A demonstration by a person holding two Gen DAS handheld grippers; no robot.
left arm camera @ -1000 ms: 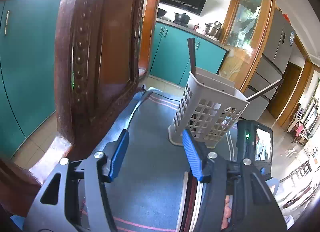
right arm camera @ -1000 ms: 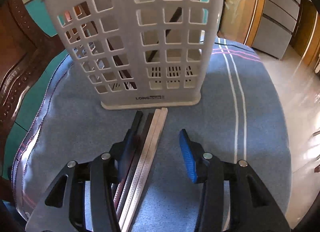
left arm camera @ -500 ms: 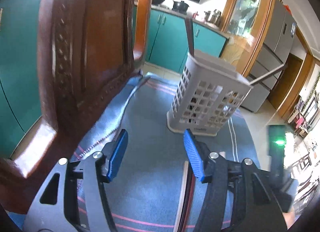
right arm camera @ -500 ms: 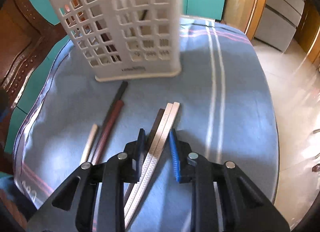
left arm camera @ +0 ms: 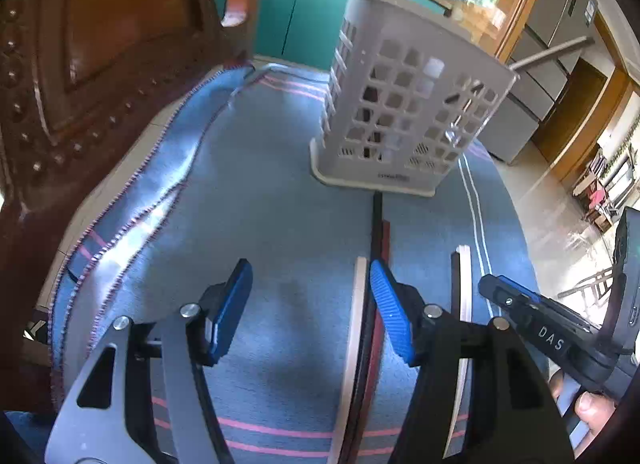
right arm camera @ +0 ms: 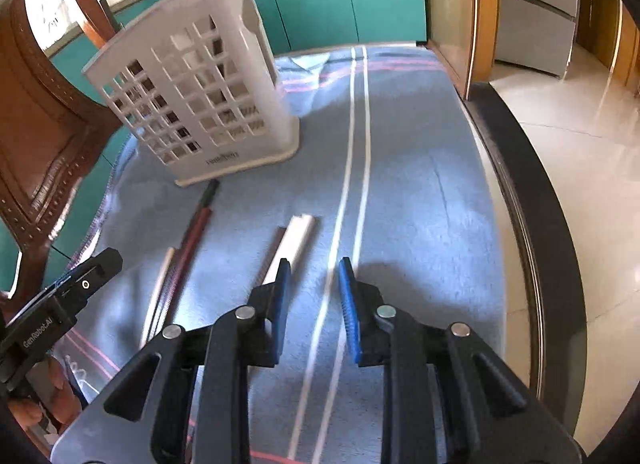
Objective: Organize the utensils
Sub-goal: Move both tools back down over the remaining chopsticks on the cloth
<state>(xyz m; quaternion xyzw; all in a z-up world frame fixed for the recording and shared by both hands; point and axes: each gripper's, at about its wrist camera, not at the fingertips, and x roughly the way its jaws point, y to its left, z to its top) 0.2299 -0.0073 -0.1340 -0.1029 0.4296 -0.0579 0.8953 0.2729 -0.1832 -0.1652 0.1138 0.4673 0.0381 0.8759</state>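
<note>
Blue-padded left tongs (left arm camera: 310, 304) spread wide, empty. Chopsticks (left arm camera: 376, 248) lie on table cloth (left arm camera: 260, 203), long axis toward 12 o'clock, tips near white basket (left arm camera: 404, 111). Right tongs (right arm camera: 312, 292) part-open, empty; pale chopstick pair (right arm camera: 294, 236) at 11 o'clock, nearer this hand.

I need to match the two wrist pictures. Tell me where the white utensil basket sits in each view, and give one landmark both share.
Left wrist: utensil basket upper centre-right, standing on the blue cloth.
Right wrist: utensil basket upper left, on the same cloth.
Shared landmark: the dark red chopstick lying just in front of the basket's base.
</note>
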